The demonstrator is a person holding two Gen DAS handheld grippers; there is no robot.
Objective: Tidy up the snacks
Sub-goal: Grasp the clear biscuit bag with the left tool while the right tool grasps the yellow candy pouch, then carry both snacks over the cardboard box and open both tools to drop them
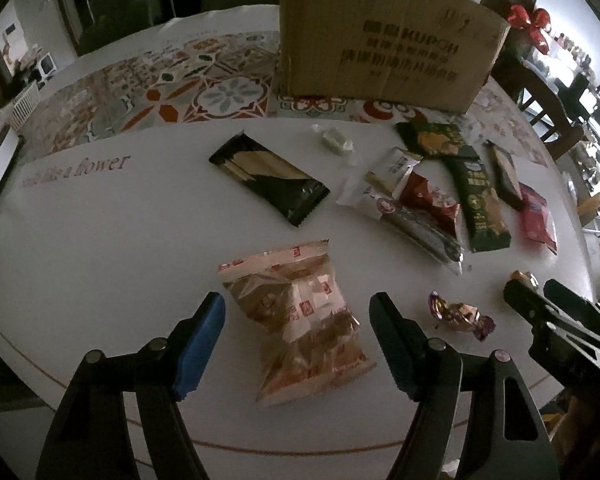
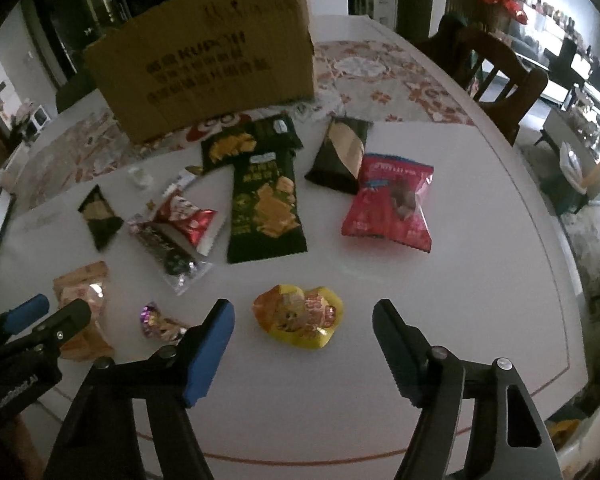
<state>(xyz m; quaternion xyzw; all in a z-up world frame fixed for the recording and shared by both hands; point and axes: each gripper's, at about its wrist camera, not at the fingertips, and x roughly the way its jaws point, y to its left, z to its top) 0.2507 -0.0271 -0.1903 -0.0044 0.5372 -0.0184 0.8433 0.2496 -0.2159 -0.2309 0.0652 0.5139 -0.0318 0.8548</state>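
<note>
1. We see a white bench (image 2: 480,240) (dim room), patterned mat (image 1: 140,92), cardboard box (image 2: 204,72), wooden chair (image 2: 500,72).
2. Left gripper (image 1: 296,320) jaws spread around the tan snack bag (image 1: 300,320).
3. Right gripper (image 2: 304,320) jaws spread around the yellow snack (image 2: 300,316).

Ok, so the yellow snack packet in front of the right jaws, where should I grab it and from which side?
Come from above and take the yellow packet across its puffy middle. It lies flat on the white table, wider than it is deep, so the jaws of the right gripper, already open on either side of it, may need turning to span its shorter width. Its crinkled edges would probably slip.
</note>
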